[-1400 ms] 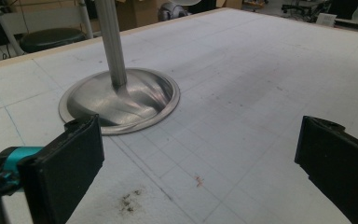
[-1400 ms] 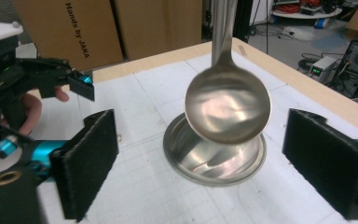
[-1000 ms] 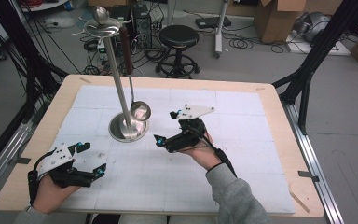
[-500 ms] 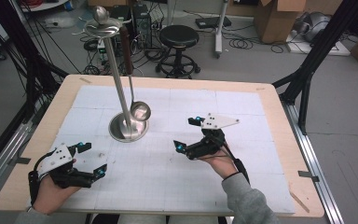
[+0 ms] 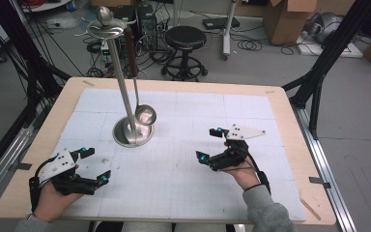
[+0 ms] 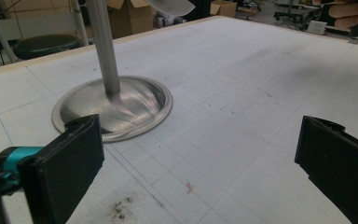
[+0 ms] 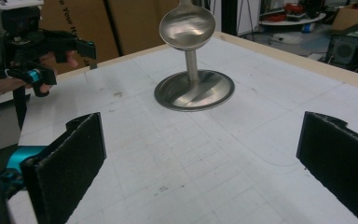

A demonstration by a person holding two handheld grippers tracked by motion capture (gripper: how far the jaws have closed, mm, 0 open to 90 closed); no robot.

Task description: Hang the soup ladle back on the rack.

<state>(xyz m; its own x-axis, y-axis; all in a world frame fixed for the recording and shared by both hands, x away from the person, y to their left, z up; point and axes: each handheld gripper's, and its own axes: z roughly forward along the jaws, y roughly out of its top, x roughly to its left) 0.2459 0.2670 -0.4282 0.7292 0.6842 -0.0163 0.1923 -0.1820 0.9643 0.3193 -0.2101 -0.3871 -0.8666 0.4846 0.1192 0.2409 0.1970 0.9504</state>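
White matting covered the table (image 5: 183, 193). At eleven o'clock a ladle (image 5: 144, 114) was hung on the stand (image 5: 132, 131). Both the left gripper (image 5: 96, 166) and right gripper (image 5: 208, 144) were held open, empty.

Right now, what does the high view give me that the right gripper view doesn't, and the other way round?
High view: the stand's top ring, the ladle's dark handle hanging from it, and the stool. Right gripper view: the right gripper close up, its fingers wide apart, nothing between them. Both: the ladle bowl, the stand base and the left gripper, open.
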